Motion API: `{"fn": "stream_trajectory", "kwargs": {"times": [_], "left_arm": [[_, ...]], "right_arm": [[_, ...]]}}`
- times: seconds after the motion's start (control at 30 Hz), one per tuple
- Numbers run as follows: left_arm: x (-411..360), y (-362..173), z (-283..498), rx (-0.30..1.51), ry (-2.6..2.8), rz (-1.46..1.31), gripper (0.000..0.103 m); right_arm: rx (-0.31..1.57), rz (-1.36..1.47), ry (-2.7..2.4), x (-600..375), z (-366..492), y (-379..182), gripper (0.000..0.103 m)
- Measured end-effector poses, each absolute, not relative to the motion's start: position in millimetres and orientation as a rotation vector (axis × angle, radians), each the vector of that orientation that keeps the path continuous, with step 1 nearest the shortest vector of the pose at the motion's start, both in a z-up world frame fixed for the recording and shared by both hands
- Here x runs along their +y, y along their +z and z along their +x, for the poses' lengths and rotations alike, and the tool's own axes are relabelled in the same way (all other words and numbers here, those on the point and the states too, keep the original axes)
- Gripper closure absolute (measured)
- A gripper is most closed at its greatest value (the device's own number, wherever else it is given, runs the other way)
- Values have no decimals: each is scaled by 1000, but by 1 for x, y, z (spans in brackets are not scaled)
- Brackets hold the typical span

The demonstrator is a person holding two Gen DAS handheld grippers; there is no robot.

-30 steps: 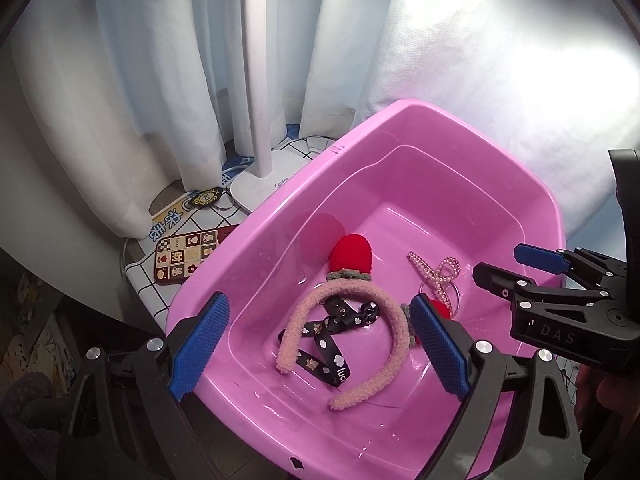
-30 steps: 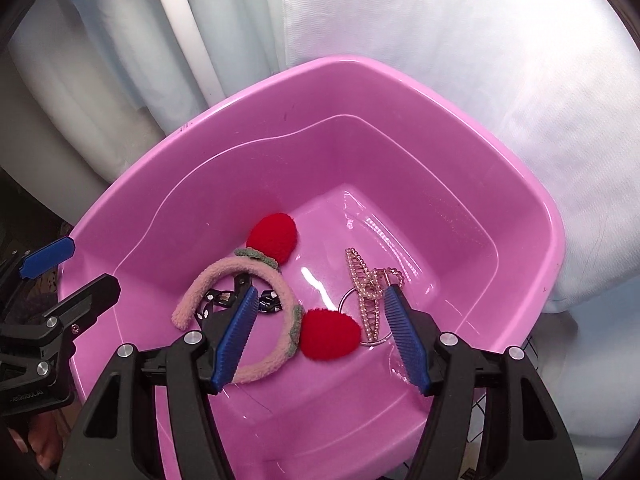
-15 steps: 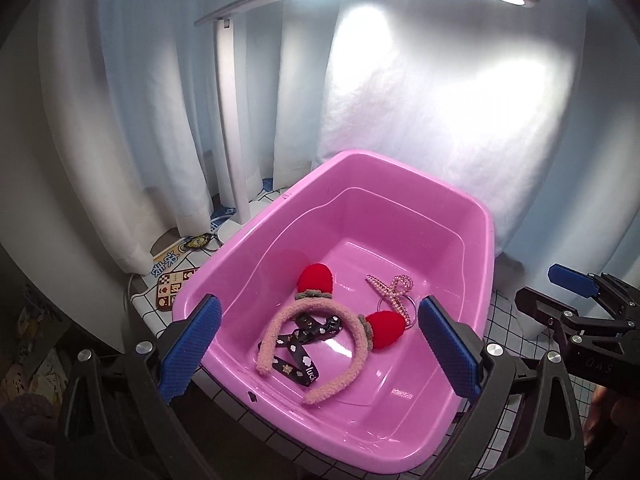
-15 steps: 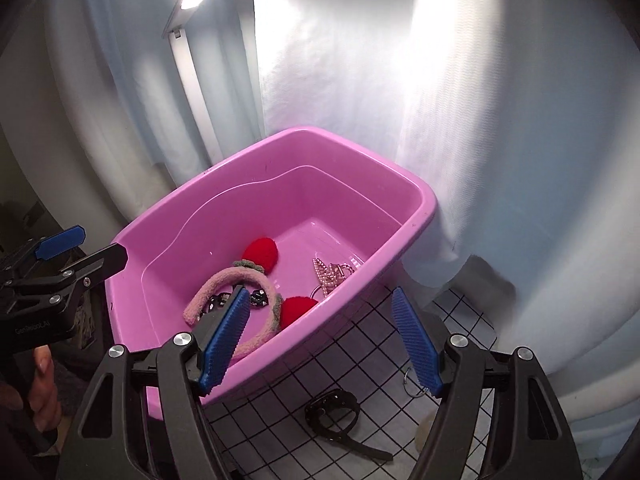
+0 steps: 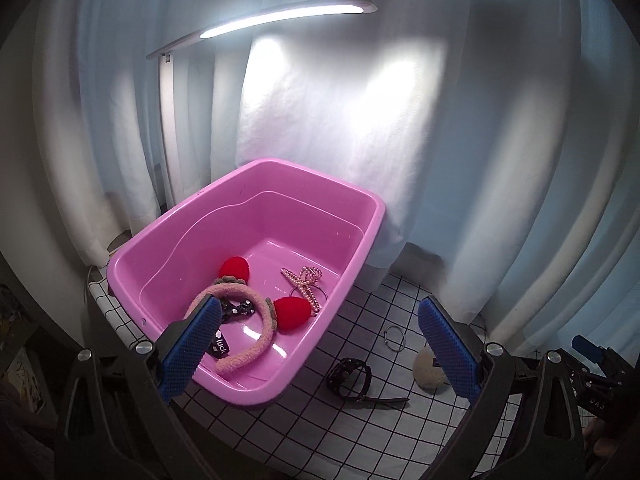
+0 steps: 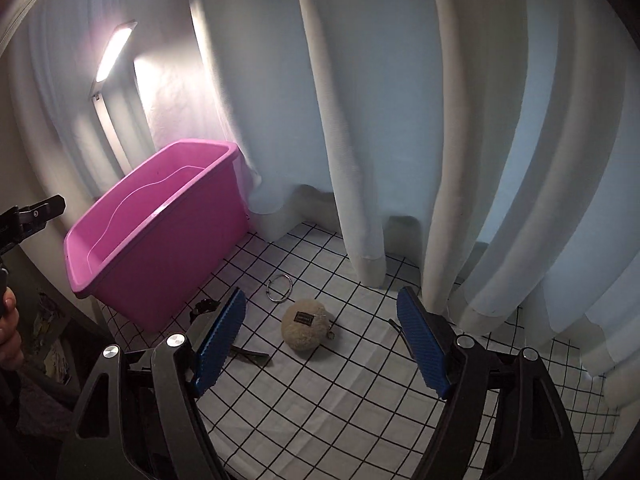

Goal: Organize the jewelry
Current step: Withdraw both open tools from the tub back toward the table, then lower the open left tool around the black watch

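The jewelry is split between the pink tub [image 5: 362, 222] and the worktop [image 6: 360, 396] beside it; inside the tub, toward its near end, lies my fuzzy pink headband [image 5: 260, 344] with two red pompoms [image 5: 292, 312], a black printed strap [image 5: 236, 310] tucked under its arch, and a pearl hair claw clip [image 5: 304, 284] just beyond the nearer pompom, with a thin ring under it; the tub sits at the worktop's left side, its far end up against the white curtain [image 6: 352, 120]. On the checked cloth to the right of the tub a black buckled band [image 5: 352, 376] lies near the tub's near corner; a silver ring [image 6: 279, 288] lies farther back, apart from it; a cream fluffy ball [image 6: 306, 324] with a small dark label sits just right of the band, between the fingers of my right claw [image 6: 320, 344] in its own view. My right claw is spread wide and holds nothing, hovering over the cloth with the ball ahead of it; my left claw [image 5: 320, 344] is likewise spread wide and empty, its left finger [image 5: 192, 348] overlapping the near end of the tub in my view, its right finger over the cloth near the ball. A lit lamp bar [image 5: 288, 16] on a white post stands behind the tub at the worktop's back left.
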State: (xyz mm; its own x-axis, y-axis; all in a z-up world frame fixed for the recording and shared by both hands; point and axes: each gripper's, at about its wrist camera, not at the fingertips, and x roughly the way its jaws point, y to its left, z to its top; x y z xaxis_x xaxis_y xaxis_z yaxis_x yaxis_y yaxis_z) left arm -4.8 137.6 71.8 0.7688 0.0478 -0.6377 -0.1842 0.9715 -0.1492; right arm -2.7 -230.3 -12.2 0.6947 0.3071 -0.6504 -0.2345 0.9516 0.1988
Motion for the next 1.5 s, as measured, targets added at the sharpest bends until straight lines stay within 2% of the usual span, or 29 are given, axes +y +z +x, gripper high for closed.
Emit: {"fn": "stream_trajectory", "kwargs": {"times": [0.27, 0.8, 1.5], "left_arm": [[87, 60, -26, 697, 101, -222, 6], [13, -19, -45, 810, 168, -194, 6], [41, -141, 27, 862, 280, -238, 6]], "right_arm": [[777, 124, 247, -294, -40, -43, 28], [809, 114, 372, -306, -30, -102, 28], [828, 152, 351, -275, 52, -186, 28]]}}
